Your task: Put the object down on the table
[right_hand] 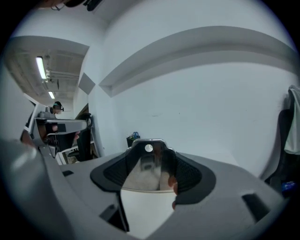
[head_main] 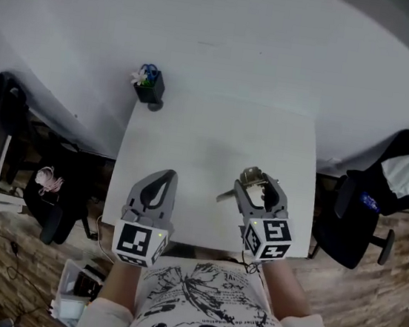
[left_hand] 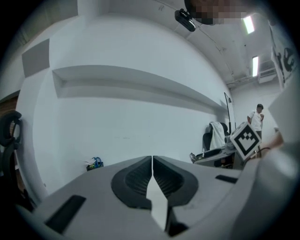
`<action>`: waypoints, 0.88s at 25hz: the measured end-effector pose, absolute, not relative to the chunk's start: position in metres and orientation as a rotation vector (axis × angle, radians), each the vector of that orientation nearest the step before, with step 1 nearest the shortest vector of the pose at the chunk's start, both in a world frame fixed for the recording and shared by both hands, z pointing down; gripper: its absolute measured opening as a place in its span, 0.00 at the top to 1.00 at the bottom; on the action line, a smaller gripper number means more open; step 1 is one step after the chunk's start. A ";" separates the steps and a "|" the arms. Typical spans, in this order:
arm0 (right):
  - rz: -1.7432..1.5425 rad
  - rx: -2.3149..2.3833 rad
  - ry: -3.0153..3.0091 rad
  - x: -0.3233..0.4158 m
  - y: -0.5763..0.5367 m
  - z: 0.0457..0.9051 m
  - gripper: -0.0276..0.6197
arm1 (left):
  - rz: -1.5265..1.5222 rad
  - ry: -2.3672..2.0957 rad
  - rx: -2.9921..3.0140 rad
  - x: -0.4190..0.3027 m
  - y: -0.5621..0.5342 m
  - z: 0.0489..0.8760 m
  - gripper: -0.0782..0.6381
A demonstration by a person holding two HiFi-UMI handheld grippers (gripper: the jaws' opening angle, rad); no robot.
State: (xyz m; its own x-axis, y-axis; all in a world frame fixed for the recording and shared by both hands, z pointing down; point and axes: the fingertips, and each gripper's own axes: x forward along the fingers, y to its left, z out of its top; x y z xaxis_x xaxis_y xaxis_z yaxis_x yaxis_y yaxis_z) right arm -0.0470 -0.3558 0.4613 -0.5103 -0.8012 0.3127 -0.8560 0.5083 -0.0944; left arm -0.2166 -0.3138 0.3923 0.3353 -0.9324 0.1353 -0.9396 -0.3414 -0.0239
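Your right gripper (head_main: 259, 190) is clamping a shiny metal object (right_hand: 149, 165) between its jaws over the near right part of the white table (head_main: 216, 134). Your left gripper (head_main: 161, 182) is hovering alongside, its jaws pressed together and empty.

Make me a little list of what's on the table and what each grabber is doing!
Table: white
Far left corner: small dark pot with a flower
Left gripper: shut, holding nothing
Right gripper: shut on a shiny metal object
Where the object is: between the jaws, over the table's near side
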 end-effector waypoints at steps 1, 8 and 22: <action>0.364 1.428 -2.499 -0.050 -0.359 0.467 0.52 | 0.196 -1.743 2.538 -0.219 -0.318 0.395 0.87; 0.447 1.444 -2.332 -0.076 -0.377 0.524 0.52 | 0.224 -1.607 2.592 -0.242 -0.343 0.423 0.87; 0.628 1.344 -2.036 -0.084 -0.398 0.658 0.52 | 0.304 -1.455 2.529 -0.257 -0.360 0.488 0.87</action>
State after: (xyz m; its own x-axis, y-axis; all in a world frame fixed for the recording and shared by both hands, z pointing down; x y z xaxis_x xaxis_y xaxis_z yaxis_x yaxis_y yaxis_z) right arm -0.0840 -0.3984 0.6578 -0.2969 -0.6362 0.7121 -0.9267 0.3719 -0.0540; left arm -0.2570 -0.3603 0.4883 0.4919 -0.8246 0.2795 -0.8675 -0.4915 0.0766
